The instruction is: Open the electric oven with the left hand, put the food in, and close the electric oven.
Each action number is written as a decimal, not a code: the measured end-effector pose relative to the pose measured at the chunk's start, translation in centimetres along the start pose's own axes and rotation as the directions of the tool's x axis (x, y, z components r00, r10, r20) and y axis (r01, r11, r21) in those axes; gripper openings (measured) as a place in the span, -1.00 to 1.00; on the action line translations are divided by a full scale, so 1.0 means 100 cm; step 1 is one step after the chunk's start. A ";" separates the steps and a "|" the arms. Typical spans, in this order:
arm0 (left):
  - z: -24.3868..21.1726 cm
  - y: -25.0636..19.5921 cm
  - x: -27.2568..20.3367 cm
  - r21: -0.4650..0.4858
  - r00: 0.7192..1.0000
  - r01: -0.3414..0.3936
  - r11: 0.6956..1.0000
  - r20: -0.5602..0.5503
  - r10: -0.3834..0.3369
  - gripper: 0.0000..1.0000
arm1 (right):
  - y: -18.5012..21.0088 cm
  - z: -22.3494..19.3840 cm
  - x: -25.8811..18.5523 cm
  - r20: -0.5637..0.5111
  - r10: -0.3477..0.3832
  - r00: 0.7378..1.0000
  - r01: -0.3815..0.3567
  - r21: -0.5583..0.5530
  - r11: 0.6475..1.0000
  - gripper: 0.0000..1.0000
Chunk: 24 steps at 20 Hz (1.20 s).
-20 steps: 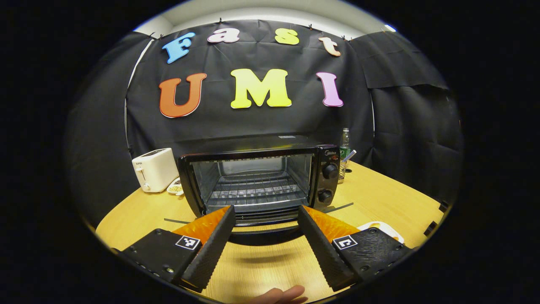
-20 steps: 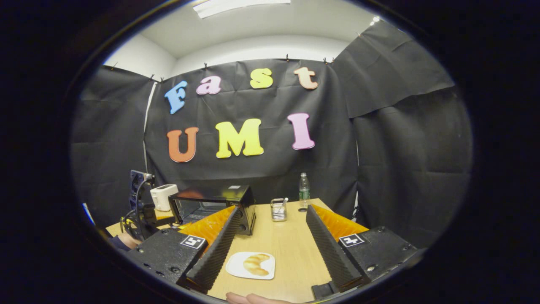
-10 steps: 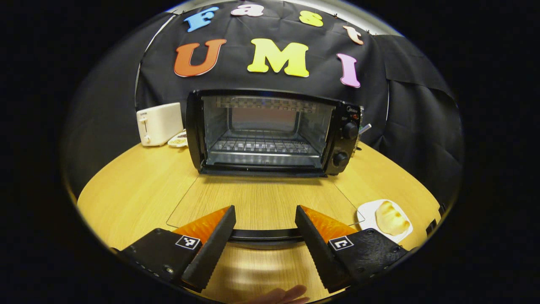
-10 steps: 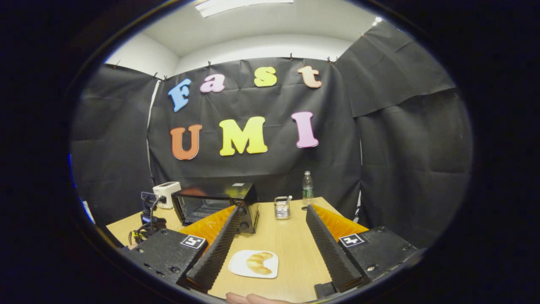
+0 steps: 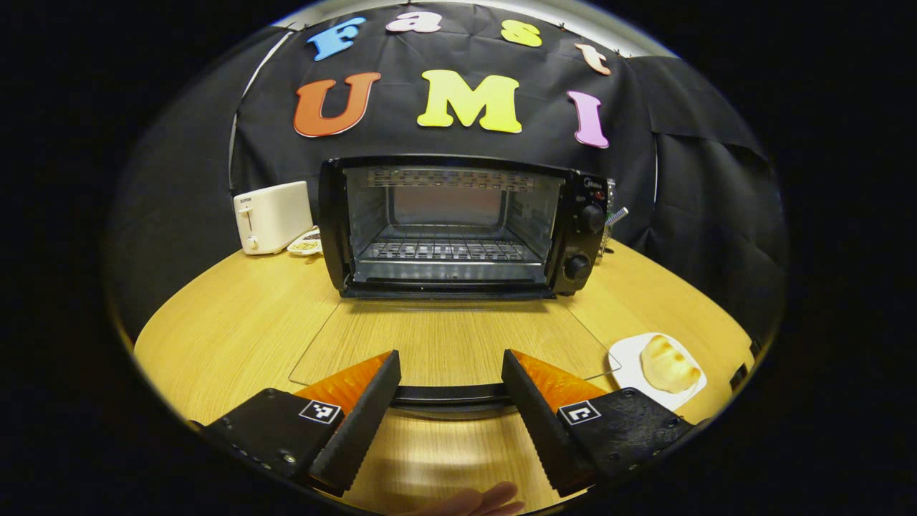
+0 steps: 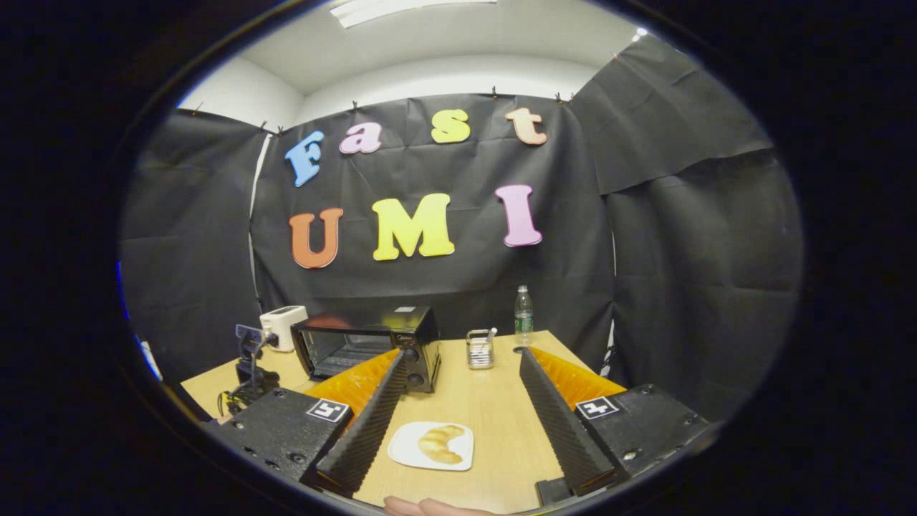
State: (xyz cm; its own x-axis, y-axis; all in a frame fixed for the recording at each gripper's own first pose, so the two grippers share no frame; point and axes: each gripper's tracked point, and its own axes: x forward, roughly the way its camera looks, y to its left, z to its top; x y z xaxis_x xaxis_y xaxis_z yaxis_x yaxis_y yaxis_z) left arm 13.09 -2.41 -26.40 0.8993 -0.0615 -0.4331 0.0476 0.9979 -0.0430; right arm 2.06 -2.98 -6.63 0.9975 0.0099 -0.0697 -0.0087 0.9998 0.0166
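A second earlier the left gripper view showed the oven [image 5: 458,226] with its door half down and the handle [image 5: 450,393] close before the cavity; by now the door [image 5: 451,342] lay fully flat on the table [image 5: 236,322], glass up, and over the last half second the view barely changed. The left gripper [image 5: 450,373] had its fingers spread wide, the handle lying across between them; whether either finger touched it could not be told. The right gripper view also changed little.

The right gripper [image 6: 462,383] was likewise spread, holding nothing, above the table with the plate [image 6: 431,446] and croissant [image 6: 438,443] seen between its fingers. In the left gripper view the plate [image 5: 630,358] sat by the door's right front corner, partly cut off by a finger, with the croissant [image 5: 670,364] on it.

The oven's mouth faced the left gripper, its long side running across the view, rack [image 5: 448,250] bare, knobs on its right. In the right gripper view the oven [image 6: 369,344] stood at far left, partly hidden by a finger. A toaster [image 5: 272,216] stood left of the oven; a small dish beside it was too small to make out. A fingertip showed at each view's bottom edge.
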 end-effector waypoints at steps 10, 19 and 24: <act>0.134 0.034 -0.135 -0.006 0.950 -0.109 0.994 0.295 0.106 0.84 | 0.020 -0.040 0.022 -0.098 0.015 0.995 -0.019 -0.035 0.999 0.93; 0.176 0.012 -0.251 0.051 0.905 -0.105 0.993 0.420 0.074 0.83 | 0.045 -0.133 0.066 -0.289 0.081 0.954 -0.098 -0.046 0.994 0.94; 0.171 0.002 -0.275 0.060 0.895 -0.058 0.997 0.445 0.025 0.83 | 0.043 -0.216 0.097 -0.477 0.085 0.875 -0.117 -0.038 0.992 0.94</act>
State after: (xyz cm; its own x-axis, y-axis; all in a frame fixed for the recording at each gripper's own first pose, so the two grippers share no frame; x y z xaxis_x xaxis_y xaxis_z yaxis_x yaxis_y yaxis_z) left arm -4.16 -0.17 0.87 0.9997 -0.0217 0.0121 0.0212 0.9991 0.0363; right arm 10.13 1.79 -28.81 0.8385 0.1010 -0.5354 -0.1282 0.9917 -0.0137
